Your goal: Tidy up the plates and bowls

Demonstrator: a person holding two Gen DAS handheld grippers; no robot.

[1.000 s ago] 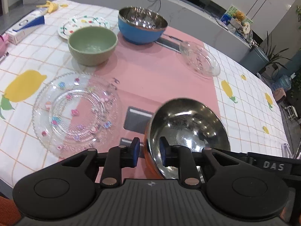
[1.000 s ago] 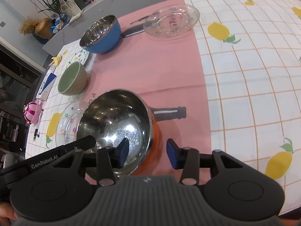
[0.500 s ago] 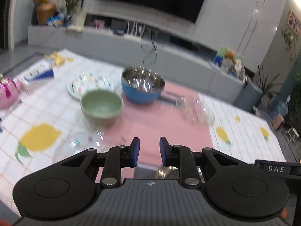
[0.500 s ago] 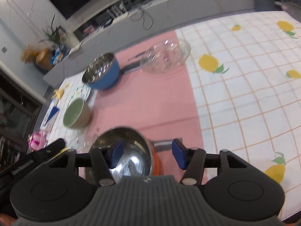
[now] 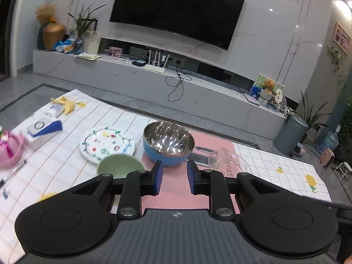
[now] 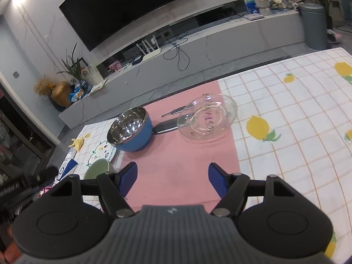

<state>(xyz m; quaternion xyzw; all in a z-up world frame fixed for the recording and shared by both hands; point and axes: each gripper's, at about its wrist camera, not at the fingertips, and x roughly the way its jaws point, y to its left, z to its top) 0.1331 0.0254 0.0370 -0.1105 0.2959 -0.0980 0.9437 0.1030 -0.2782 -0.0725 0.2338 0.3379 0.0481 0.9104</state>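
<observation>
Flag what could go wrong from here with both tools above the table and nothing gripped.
1. The clear glass plate sits tilted, one edge apparently propped on a dark utensil; a pinch on its rim might slip or tip it.
2. The green ceramic bowl lies just ahead of the left tool, partly hidden; a blind descent could knock it against the blue steel-lined bowl.

Home living room. Big wall-mounted TV [image 5: 178, 11] on a marble-look wall, long low grey TV console [image 5: 154, 83] under it with a white router [image 5: 155, 67], loose cables, a teddy bear [image 5: 268, 85] and clutter. Gold vase [image 5: 53, 35] with dried grass and potted plants at the console's end, grey pedal bin [image 5: 291, 134] on tiled floor. Desk [image 6: 286, 154] in front wears a lemon-print checked cloth with a pink mat, carrying household bowls and plates.
</observation>
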